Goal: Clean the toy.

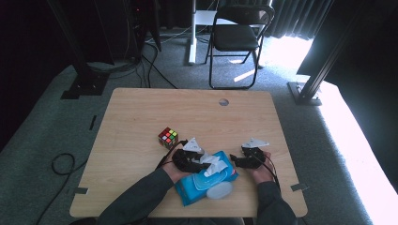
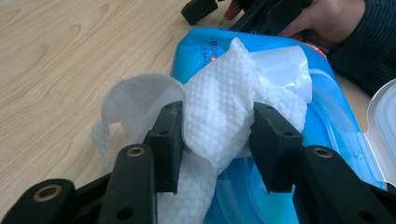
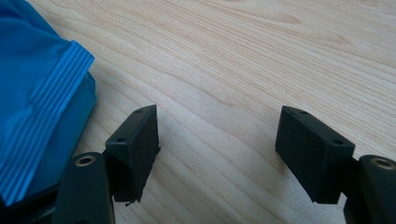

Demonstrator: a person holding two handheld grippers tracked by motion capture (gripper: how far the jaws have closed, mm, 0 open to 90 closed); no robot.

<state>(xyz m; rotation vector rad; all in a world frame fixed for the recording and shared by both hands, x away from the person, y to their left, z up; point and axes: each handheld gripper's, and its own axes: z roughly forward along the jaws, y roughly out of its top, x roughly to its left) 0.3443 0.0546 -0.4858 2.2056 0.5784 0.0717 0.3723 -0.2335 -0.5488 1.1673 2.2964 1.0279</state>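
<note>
**Wipe drawn from blue pack, left gripper around it**

A white wet wipe [image 2: 219, 107] stands up out of the opening of a blue wipe pack [image 1: 206, 180]. In the left gripper view the wipe sits between the two black pads of the left gripper [image 2: 217, 135]; one pad touches the bunched cloth on one side, and the other pad stands at its edge. Firm clamping cannot be told from the pictures. The pack's clear flip lid [image 1: 219, 190] lies open, folded toward the near table edge. A clear film flap [image 2: 282, 67] sticks up behind the wipe.

The pack lies flat on a light wooden table [image 1: 141, 117], near the front edge, between the person's two hands. The right gripper [image 3: 217, 135] rests just beside the pack's crimped end, jaws wide apart with bare wood between them, holding nothing.

A colour cube [image 1: 167, 137] sits on the table just beyond the left gripper, apart from the pack. A round cable hole [image 1: 224, 101] marks the far side of the tabletop. The far half of the table is open surface.

Beyond the table, a black folding chair [image 1: 237, 37] stands on grey carpet, with dark frame posts at both sides and cables on the floor.
</note>
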